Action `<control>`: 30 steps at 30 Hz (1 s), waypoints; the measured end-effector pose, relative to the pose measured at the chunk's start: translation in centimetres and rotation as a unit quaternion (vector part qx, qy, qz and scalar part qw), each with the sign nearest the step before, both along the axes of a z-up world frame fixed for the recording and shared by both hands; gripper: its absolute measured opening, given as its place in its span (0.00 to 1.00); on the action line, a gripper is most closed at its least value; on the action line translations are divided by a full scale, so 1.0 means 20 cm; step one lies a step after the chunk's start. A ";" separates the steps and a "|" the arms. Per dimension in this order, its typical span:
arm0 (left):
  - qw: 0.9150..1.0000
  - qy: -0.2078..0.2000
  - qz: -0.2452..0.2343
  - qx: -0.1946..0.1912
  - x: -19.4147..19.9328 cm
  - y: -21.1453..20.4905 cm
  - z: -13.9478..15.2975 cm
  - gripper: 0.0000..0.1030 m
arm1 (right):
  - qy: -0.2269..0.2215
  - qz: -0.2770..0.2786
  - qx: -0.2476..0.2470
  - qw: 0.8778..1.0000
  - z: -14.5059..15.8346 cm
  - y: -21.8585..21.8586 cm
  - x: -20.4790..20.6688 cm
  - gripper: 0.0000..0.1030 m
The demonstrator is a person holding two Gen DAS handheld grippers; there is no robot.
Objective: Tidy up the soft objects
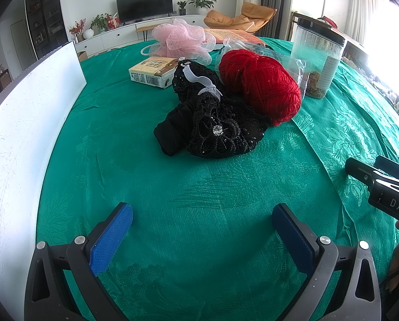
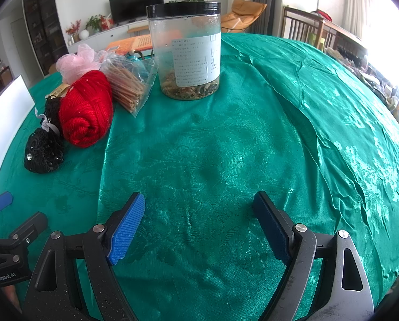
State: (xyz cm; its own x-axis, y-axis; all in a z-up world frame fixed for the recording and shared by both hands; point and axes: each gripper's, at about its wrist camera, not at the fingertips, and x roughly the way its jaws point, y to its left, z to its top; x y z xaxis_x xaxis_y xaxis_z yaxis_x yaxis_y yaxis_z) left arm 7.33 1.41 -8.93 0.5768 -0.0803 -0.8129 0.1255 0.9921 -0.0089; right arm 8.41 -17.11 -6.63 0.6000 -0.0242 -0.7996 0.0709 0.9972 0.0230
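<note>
Green-clothed table [image 1: 199,187] fills both views. White board [image 1: 25,133] stands at left edge of frame. Clear jar [image 2: 184,50] upper centre in right view. Red yarn ball [image 1: 260,85] centre-right, touching black lace pouch [image 1: 218,125] at centre. Pink mesh puff [image 1: 182,38] behind. Your left gripper [image 1: 202,215] and right gripper [image 2: 199,210]: both spread wide, holding nothing, above cloth.
</note>
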 end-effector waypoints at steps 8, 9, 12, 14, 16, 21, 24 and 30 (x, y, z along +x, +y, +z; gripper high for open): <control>1.000 0.000 0.000 0.000 0.00 0.00 0.00 1.00 | 0.000 0.000 0.000 1.000 0.00 0.00 0.00 0.83; 1.000 0.000 0.000 0.000 0.00 0.00 0.00 1.00 | 0.000 0.000 0.001 1.000 0.00 0.00 0.00 0.83; 1.000 0.000 0.000 0.000 0.00 0.00 0.00 1.00 | 0.000 0.000 0.000 1.000 0.00 0.00 0.00 0.83; 1.000 0.000 0.000 0.000 0.00 0.00 0.00 1.00 | 0.000 0.000 0.000 1.000 0.00 0.00 0.00 0.83; 1.000 0.000 0.000 0.000 0.00 0.00 0.00 1.00 | 0.000 0.000 0.000 1.000 0.00 0.00 0.00 0.83; 0.999 0.002 -0.001 -0.047 0.02 0.04 0.05 1.00 | 0.000 0.000 0.001 1.000 0.00 0.00 0.00 0.83; 0.997 -0.023 0.018 -0.072 0.10 0.08 0.15 1.00 | 0.000 0.000 0.000 1.000 0.00 0.00 0.00 0.83; 0.999 -0.012 0.026 -0.037 0.43 0.06 0.19 1.00 | 0.000 0.000 0.000 1.000 0.00 0.00 0.00 0.83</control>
State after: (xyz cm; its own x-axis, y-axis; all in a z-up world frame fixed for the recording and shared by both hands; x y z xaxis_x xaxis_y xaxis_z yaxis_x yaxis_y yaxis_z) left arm 15.86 2.62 -5.07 0.6010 -0.1098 -0.7917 0.0757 0.9939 -0.0804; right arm 8.38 -17.02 -6.68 0.5995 -0.0247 -0.8000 0.0711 0.9972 0.0225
